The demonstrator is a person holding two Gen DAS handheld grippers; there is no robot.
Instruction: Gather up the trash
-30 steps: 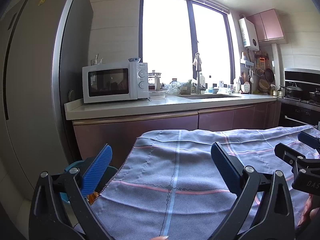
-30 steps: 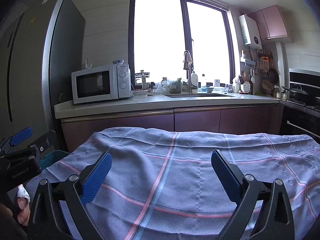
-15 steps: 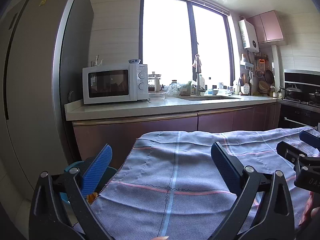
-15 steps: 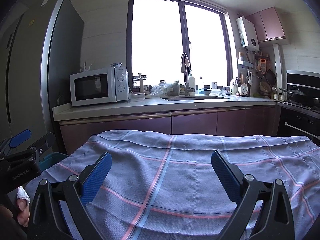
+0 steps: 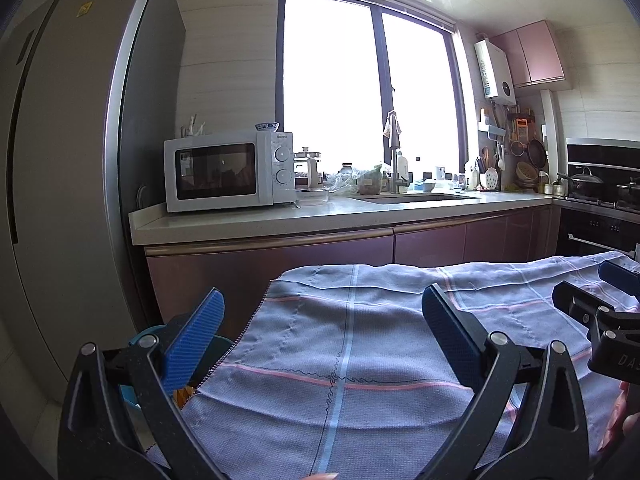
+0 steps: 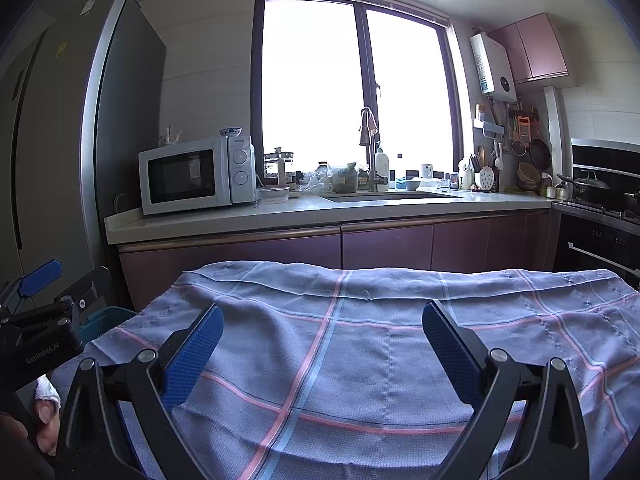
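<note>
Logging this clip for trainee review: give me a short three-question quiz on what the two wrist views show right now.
1. True or false: the left hand-held gripper is shut on a piece of trash.
2. What covers the table in front of both hand-held grippers? A) bare wood B) checked cloth C) newspaper
3. What sits on top of the microwave, at its right end?

Key: 1 false, it is open and empty, as is the right hand-held gripper. 2 B. 3 a small blue-and-white bowl.
</note>
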